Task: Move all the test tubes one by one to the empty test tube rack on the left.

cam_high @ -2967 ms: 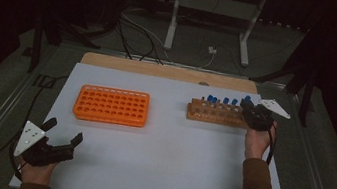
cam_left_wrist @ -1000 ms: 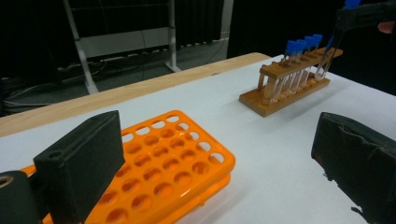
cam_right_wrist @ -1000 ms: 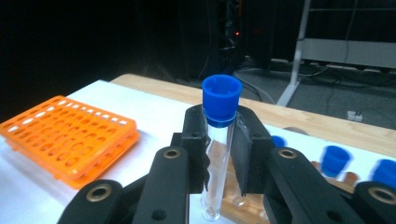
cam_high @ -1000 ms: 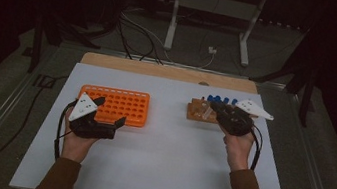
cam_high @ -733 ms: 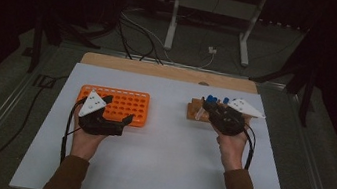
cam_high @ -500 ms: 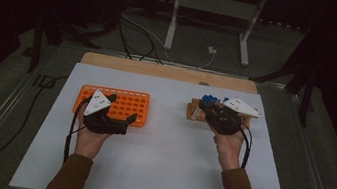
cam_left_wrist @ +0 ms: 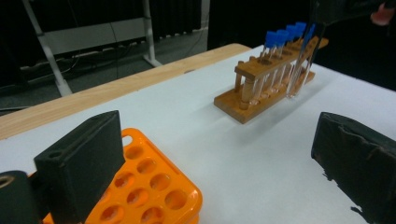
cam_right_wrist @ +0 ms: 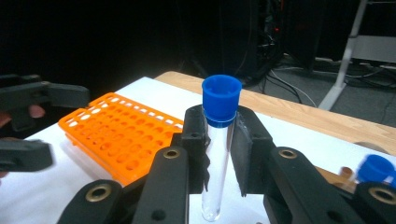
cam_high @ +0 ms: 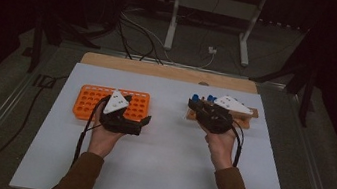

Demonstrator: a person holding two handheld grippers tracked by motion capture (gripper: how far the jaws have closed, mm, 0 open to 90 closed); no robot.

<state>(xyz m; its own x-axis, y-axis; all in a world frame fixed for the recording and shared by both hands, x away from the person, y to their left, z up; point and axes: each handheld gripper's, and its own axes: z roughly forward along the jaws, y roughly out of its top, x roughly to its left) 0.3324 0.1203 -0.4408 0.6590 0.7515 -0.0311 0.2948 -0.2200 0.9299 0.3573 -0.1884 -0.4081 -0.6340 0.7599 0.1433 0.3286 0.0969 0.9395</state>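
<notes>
A clear glass test tube with blue cap (cam_right_wrist: 218, 140) is pinched upright by the right gripper (cam_right_wrist: 218, 154) just beside the wooden tube rack (cam_left_wrist: 261, 88); left gripper (cam_left_wrist: 219, 163) is spread wide over the orange plastic rack (cam_left_wrist: 144, 186); slip or tilt is risked if the thin grip loosens.

left hand-held gripper (cam_high: 141, 122) gapes wide; right hand-held gripper (cam_right_wrist: 218, 140) is clamped.

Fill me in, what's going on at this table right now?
A person is working with hand-held tongs in each hand. The right tongs are shut on a clear test tube with a blue cap, held upright and lifted clear of the wooden rack, where more blue-capped tubes stand. The left tongs are open and empty, poised at the near edge of the orange tube rack, whose visible holes look empty. Likely the tube is headed to the orange rack.
</notes>
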